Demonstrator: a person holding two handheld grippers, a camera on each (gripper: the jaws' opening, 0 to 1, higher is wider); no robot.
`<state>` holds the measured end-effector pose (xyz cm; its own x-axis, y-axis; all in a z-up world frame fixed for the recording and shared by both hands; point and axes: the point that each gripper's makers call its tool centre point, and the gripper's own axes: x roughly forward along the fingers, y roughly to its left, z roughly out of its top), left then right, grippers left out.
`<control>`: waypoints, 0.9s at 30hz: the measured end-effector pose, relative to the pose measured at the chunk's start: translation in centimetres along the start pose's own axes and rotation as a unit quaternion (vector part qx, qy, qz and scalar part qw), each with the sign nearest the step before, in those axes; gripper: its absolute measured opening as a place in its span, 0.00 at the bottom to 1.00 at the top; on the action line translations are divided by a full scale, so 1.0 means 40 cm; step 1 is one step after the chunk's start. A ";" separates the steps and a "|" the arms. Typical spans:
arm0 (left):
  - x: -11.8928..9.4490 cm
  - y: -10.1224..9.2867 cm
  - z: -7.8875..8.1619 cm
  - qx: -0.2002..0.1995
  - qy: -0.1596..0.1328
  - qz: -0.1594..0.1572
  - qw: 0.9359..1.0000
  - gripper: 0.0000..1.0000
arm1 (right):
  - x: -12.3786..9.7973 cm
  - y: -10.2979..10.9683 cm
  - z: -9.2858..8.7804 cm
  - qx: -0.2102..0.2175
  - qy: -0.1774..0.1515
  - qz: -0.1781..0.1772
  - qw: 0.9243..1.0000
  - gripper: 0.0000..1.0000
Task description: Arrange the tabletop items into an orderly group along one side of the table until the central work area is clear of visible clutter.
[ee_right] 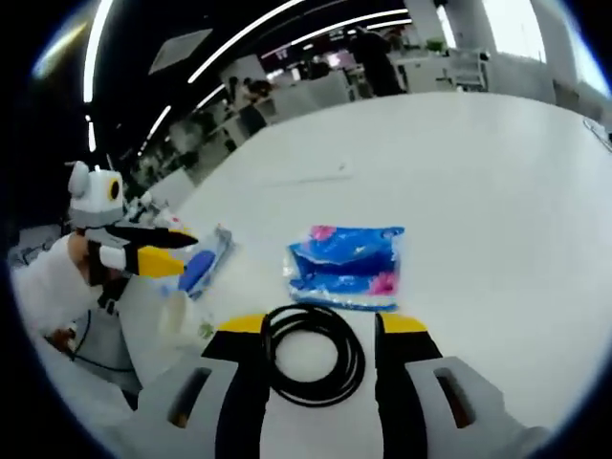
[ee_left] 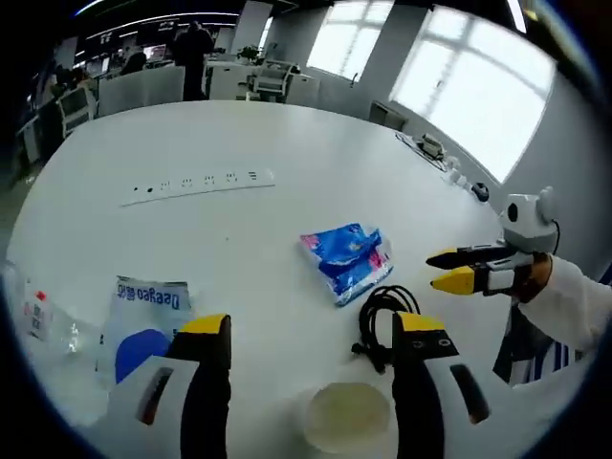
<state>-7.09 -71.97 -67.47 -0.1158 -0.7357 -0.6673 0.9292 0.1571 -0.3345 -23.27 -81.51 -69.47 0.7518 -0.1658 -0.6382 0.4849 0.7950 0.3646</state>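
Currently both grippers hang above a large white tabletop (ee_left: pixel 316 143) with nothing in hand. The left gripper (ee_left: pixel 311 335) stands wide open over the near edge, its jaws straddling a pale round lid or shallow dish (ee_left: pixel 346 413) that lies flat between them; no jaw touches it. The right gripper (ee_right: pixel 319 330) is likewise wide open, and its jaws flank a coiled black cable (ee_right: pixel 314 356) lying flat on the tabletop. Whether the jaws touch the coil cannot be told; nothing is clamped.

Placement of items: a blue tissue pack (ee_right: pixel 346 266) lies just beyond the cable, toward the tabletop centre. A blue-and-white pouch (ee_left: pixel 145 320) lies flat near the left gripper, and beside it, toward the edge, rests a clear plastic bottle (ee_left: pixel 43 325) lying on its side. A white power strip (ee_left: pixel 201 182) runs across the far middle of the tabletop, well apart from the rest.

Judgement: the items sit loosely spread across the near half, so grouping has not advanced far. The right gripper's position suggests the cable is the next pick. A limp coil is likely to sag or unwind when lifted, so the jaws should close across several loops together.

Obstructions: the tissue pack lies near the coil and could be nudged during a grasp. Small objects sit along the far right edge near the windows; they are too small to identify. Chairs and desks stand beyond the tabletop, clear of the work.
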 end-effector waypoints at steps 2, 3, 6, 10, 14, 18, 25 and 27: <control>-0.026 0.013 -0.018 -0.015 -0.004 0.003 1.000 0.69 | -0.006 0.006 -0.008 0.003 -0.001 0.001 1.000 0.42; -0.035 0.019 -0.027 -0.020 -0.004 0.005 1.000 0.68 | -0.012 0.011 -0.015 0.006 0.000 0.001 1.000 0.42; -0.083 0.046 -0.065 -0.025 -0.007 0.026 0.999 0.67 | -0.025 0.016 -0.026 0.008 0.000 -0.003 1.000 0.42; -0.141 0.088 -0.111 -0.084 -0.022 0.048 0.995 0.67 | -0.049 0.010 -0.038 0.026 -0.009 -0.011 1.000 0.41; -0.186 0.133 -0.145 -0.108 -0.031 0.070 0.991 0.66 | -0.064 0.004 -0.059 0.034 -0.009 -0.019 0.999 0.40; -0.225 0.171 -0.167 -0.140 -0.053 0.091 0.984 0.66 | -0.074 0.016 -0.085 0.034 -0.001 -0.023 0.999 0.40; -0.221 0.185 -0.223 -0.170 -0.035 0.095 0.980 0.65 | -0.091 0.016 -0.098 0.046 -0.007 -0.031 0.998 0.40; -0.217 0.182 -0.219 -0.172 -0.036 0.093 0.980 0.64 | -0.095 0.012 -0.100 0.047 -0.007 -0.034 0.998 0.40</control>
<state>-2.40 -58.68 -69.93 0.0797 -0.7157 -0.6939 0.7567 0.4965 -0.4253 -27.69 -78.16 -69.59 0.7216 -0.2258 -0.6545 0.5744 0.7229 0.3839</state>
